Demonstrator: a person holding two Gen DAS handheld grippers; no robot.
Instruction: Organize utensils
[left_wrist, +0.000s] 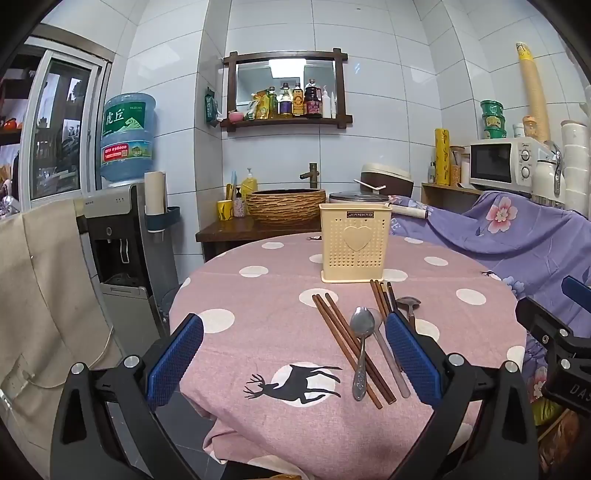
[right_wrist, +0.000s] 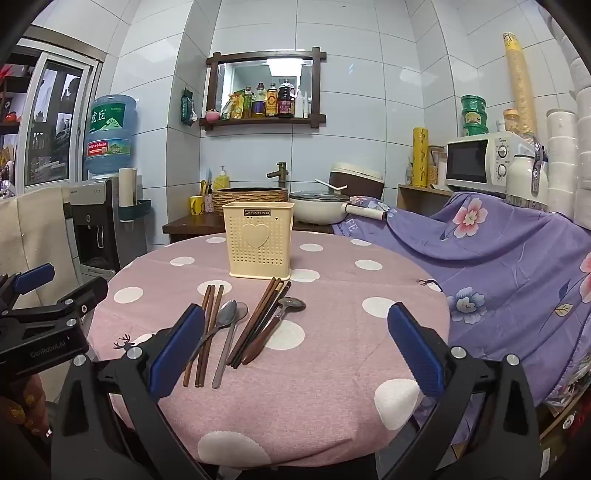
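Two groups of utensils lay on the table (right_wrist: 332, 387) in front of the caddy (right_wrist: 258, 243), none of them yet in it. Left of the caddy's front face lay a set of chopsticks (right_wrist: 207, 332), reddish-brown, with a spoon (right_wrist: 227, 314) of bright steel resting across them and a pale-handled spoon (right_wrist: 231, 339) just beside. Straight before the caddy lay a darker chopstick bundle (right_wrist: 258, 321), fanned slightly, its tips nearly at the caddy's base. Right of that sat a brown-handled spoon (right_wrist: 273, 328), its bowl pointing towards the caddy.

The caddy was cream plastic, perforated, with a heart on its front, and stood upright on the pink dotted cloth.

By the look of them, the chopsticks would be light, stiff and thin, apt to roll or scatter if pinched as a bundle; a grip near mid-length, one pair at a time, seemed safest. The steel spoon would likely be smooth and slippery, so its handle, lying raised across the chopsticks, offered the better hold. The caddy looked light enough to tip if bumped.

Both tools hung short of the utensils, well back from the caddy. The left gripper (left_wrist: 293, 358) had its jaws spread wide with nothing between them. The right gripper (right_wrist: 295, 350) was likewise wide apart and empty.
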